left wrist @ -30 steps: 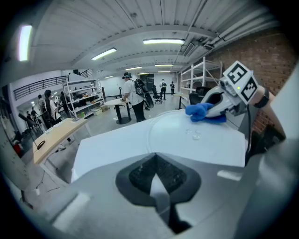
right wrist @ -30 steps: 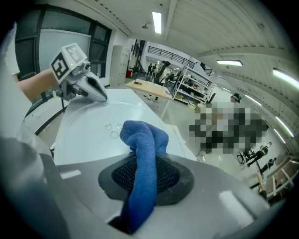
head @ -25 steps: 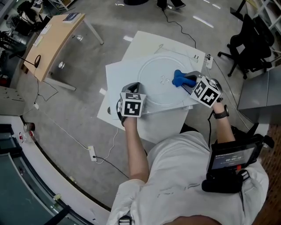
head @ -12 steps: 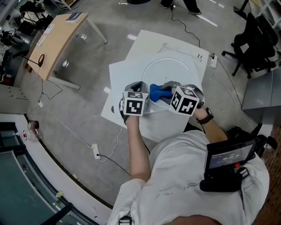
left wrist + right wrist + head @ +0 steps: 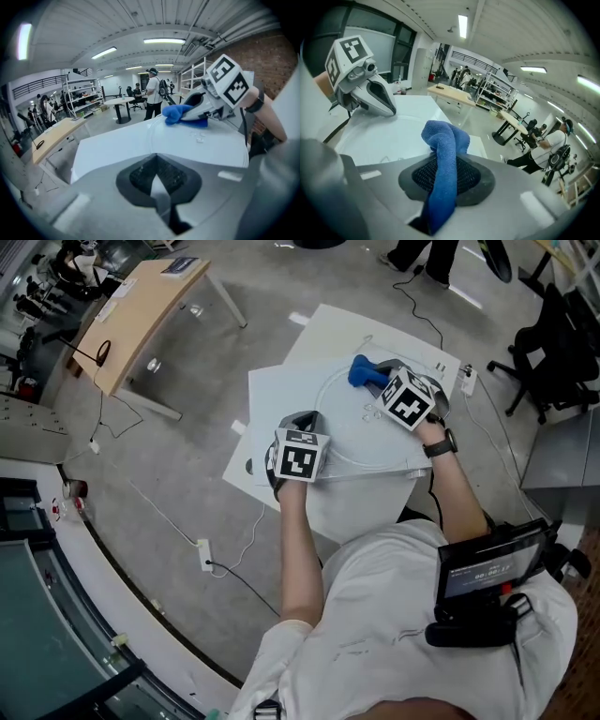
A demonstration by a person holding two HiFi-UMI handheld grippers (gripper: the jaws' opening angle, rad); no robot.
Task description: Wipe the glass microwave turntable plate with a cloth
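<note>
Right gripper [image 5: 379,381], clamping the cloth [image 5: 363,371], has swept to the plate's [image 5: 364,435] far rim while left gripper [image 5: 158,180] pinches its near rim, so wiping looks well underway.

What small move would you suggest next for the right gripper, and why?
Probably draw the right gripper toward the person, dragging the blue cloth across the glass plate: the cloth sits at the plate's far edge, and the left gripper is shut on its near-left rim, steadying it.
</note>
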